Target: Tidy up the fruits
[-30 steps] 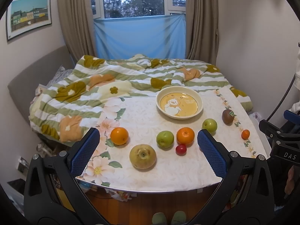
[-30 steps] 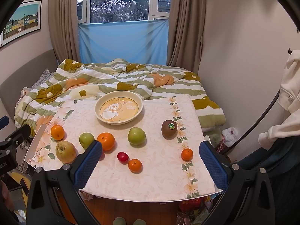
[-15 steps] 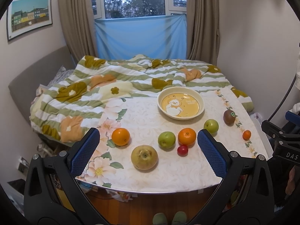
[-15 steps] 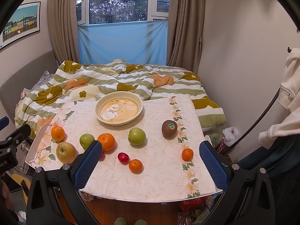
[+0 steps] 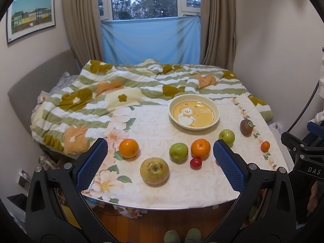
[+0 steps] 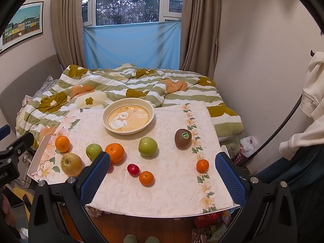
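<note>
A cream bowl (image 5: pixel 194 114) (image 6: pixel 128 118) with a cartoon print stands empty at the back of the floral table. Loose fruit lies in front of it: a yellow pear (image 5: pixel 154 170) (image 6: pixel 71 164), two oranges (image 5: pixel 128 148) (image 5: pixel 200 147), two green apples (image 5: pixel 178 151) (image 6: pixel 147 146), a kiwi (image 6: pixel 183 138), a small red fruit (image 6: pixel 133 169) and two small tangerines (image 6: pixel 146 178) (image 6: pixel 202 165). My left gripper (image 5: pixel 160 160) is open and empty above the table's front left. My right gripper (image 6: pixel 163 172) is open and empty above the front right.
The table (image 6: pixel 162 194) stands against a bed with a striped floral quilt (image 5: pixel 113 89). A wall runs along the right. A white garment (image 6: pixel 311 101) hangs at far right. The table's front edge is just below both grippers.
Both grippers have drifted slightly; the fruit and bowl have not moved. Both stay open.
</note>
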Demonstrator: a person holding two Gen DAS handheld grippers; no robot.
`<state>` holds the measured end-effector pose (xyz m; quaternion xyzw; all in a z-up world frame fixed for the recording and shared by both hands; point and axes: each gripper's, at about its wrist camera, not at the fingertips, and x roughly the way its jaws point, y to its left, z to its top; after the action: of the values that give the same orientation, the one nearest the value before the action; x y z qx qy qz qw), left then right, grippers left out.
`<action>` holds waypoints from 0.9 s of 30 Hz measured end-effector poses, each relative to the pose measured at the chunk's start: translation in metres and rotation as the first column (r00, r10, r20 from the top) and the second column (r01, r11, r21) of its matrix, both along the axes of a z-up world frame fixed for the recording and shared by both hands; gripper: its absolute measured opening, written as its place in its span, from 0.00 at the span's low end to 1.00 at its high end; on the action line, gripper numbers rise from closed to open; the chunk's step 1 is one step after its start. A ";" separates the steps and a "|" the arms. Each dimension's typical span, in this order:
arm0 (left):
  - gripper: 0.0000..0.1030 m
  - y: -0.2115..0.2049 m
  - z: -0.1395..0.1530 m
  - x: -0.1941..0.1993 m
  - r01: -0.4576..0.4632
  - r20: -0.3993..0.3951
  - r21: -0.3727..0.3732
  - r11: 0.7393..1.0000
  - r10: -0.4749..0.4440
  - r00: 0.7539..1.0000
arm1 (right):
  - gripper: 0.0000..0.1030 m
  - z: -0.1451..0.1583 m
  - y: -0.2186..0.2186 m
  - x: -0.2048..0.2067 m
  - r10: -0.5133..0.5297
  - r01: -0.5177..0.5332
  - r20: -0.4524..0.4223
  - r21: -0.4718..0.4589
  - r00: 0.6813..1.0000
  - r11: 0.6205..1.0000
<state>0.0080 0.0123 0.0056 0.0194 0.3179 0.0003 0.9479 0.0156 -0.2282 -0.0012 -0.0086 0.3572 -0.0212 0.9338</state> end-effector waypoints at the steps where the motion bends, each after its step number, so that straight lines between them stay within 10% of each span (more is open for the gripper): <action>1: 1.00 0.000 0.000 0.000 -0.001 -0.001 0.000 1.000 0.001 1.000 | 1.00 0.000 0.000 0.000 0.000 0.000 -0.001 0.001 1.000 1.000; 27: 1.00 0.009 -0.001 0.005 -0.001 -0.007 -0.006 1.000 0.001 1.000 | 1.00 0.000 0.001 -0.002 -0.008 0.008 0.002 -0.003 1.000 1.000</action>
<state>0.0132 0.0209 0.0044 0.0163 0.3212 -0.0001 0.9469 0.0136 -0.2275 -0.0012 -0.0085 0.3564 -0.0256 0.9339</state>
